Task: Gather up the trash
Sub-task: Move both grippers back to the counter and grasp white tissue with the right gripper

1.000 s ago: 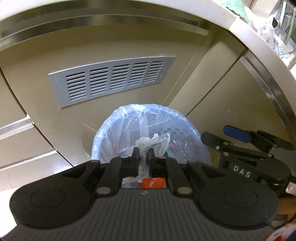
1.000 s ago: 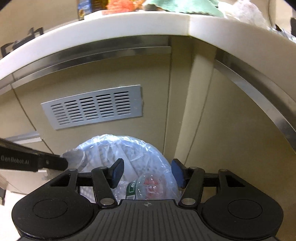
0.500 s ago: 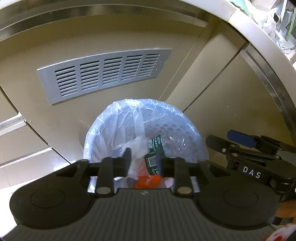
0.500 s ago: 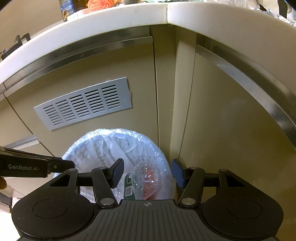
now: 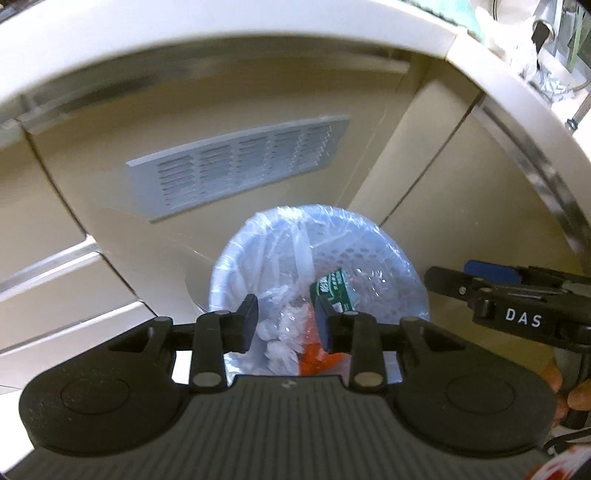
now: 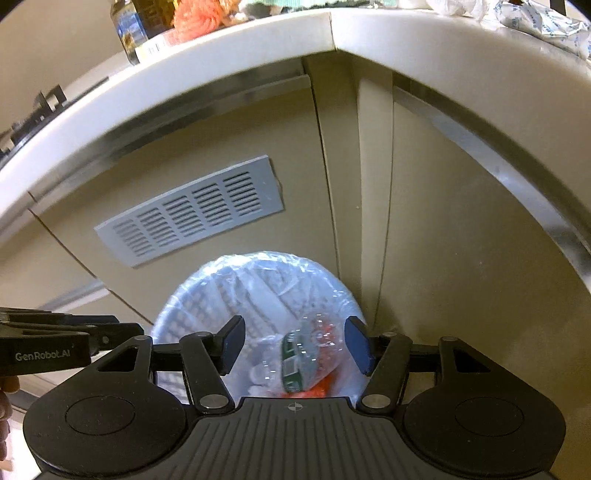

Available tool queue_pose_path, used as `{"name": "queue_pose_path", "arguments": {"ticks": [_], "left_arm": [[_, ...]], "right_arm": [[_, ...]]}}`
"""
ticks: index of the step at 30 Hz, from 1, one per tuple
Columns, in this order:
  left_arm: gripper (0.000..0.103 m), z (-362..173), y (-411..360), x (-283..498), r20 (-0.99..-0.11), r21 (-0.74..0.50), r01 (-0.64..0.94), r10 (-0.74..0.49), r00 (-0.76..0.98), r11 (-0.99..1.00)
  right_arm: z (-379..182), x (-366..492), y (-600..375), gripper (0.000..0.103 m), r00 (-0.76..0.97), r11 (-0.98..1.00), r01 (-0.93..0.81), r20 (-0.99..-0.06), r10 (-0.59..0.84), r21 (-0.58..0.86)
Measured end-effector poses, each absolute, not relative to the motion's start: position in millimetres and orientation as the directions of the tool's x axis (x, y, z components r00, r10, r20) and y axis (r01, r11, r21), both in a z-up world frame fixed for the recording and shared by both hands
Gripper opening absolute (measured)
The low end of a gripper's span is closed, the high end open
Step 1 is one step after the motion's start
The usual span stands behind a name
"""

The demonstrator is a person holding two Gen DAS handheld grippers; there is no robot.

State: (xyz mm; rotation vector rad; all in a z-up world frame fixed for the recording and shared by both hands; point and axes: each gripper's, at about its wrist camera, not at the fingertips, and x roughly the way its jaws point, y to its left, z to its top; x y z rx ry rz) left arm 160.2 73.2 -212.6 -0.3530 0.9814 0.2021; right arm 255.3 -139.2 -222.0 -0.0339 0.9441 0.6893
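Observation:
A round perforated bin [image 5: 373, 251] lined with a clear bag stands on the floor against the cabinet. Inside lie a clear bottle with a green label [image 5: 332, 290], a crumpled white plastic piece [image 5: 279, 347] and something orange [image 5: 314, 356]. My left gripper [image 5: 286, 321] hovers over the bin, open, with nothing between its fingers. My right gripper [image 6: 293, 343] hangs over the same bin [image 6: 221, 284], its jaws opening a little wider and empty; the bottle [image 6: 297, 356] lies below it. Each gripper shows in the other's view: the right gripper [image 5: 454, 275] and the left gripper [image 6: 125, 328].
A grey vent grille [image 5: 236, 166] sits in the beige cabinet front behind the bin. The white countertop edge [image 6: 332, 29] curves overhead, with a jar [image 6: 129, 29] and crumpled wrapping [image 6: 535, 18] on it. A person's fingers [image 5: 580, 398] hold the right gripper.
My left gripper opened and the crumpled white plastic dropped from it into the bin; the gripper then rose a little. The right gripper rolled, tilting its view.

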Motion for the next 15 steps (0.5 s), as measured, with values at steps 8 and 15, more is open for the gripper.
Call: {"name": "queue_pose_path", "arguments": {"ticks": [8,15], "left_arm": [[0.029,-154,78,136,-0.785,-0.166,-0.349,0.091,0.613,0.922],[0.033,-102,76,132,-0.712,-0.144,-0.354,0.152,0.686,0.924]], "right_arm": [[-169,247,-157,0.063,0.35,0.736,-0.553,-0.693,0.63,0.39],[-117,245,-173,0.066,0.403,0.703,-0.577,-0.604,0.688,0.416]]}}
